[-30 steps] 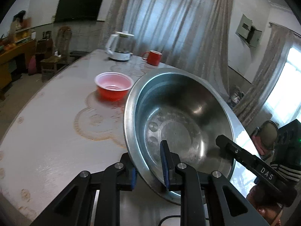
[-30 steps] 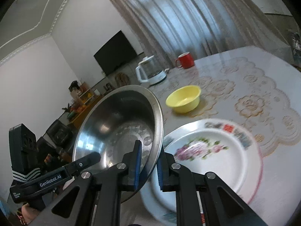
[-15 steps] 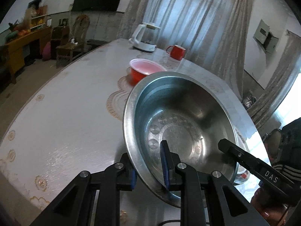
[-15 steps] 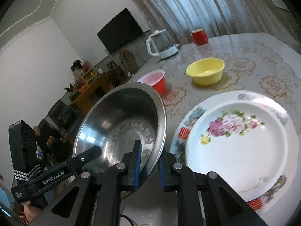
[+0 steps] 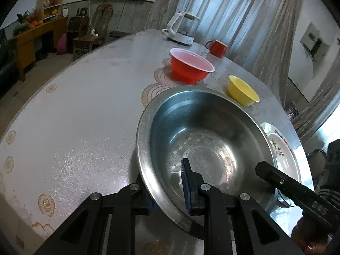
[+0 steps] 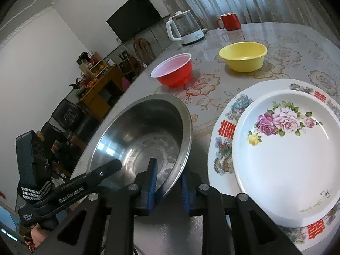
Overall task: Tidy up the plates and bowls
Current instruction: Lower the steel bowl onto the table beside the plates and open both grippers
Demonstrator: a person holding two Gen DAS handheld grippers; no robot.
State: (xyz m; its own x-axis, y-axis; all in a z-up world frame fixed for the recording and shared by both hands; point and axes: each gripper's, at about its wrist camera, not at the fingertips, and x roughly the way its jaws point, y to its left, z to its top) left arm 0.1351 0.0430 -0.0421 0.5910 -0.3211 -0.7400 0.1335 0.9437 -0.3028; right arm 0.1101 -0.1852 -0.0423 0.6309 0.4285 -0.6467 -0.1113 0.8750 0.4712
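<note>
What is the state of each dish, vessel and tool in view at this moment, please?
Steel basin: empty, gripped at opposite rims.
Left tool: shut on basin rim.
Right tool: shut on basin rim.
Red bowl: upright, empty.
Yellow bowl: upright, empty.
Floral plate: stacked on larger plate.
Red mug: upright.

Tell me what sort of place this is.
Probably a home dining and living room: a table with a flowered cover carrying a kettle and bowls, a wall TV, and curtains at the windows.
</note>
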